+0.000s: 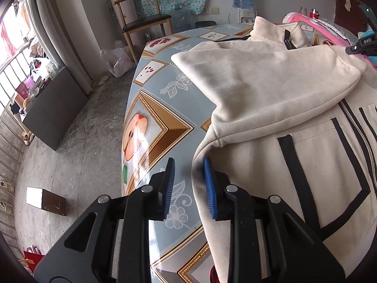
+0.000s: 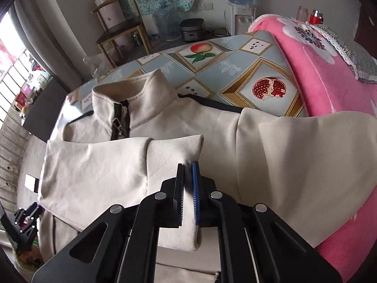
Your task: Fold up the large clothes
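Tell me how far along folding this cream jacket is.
Early stage. Done: one sleeve already lies folded across the jacket front. In hand: the right claw is shut on that sleeve's cuff, while the left claw is open at the jacket's side edge, gripping nothing. Left: the other sleeve and folding the body.
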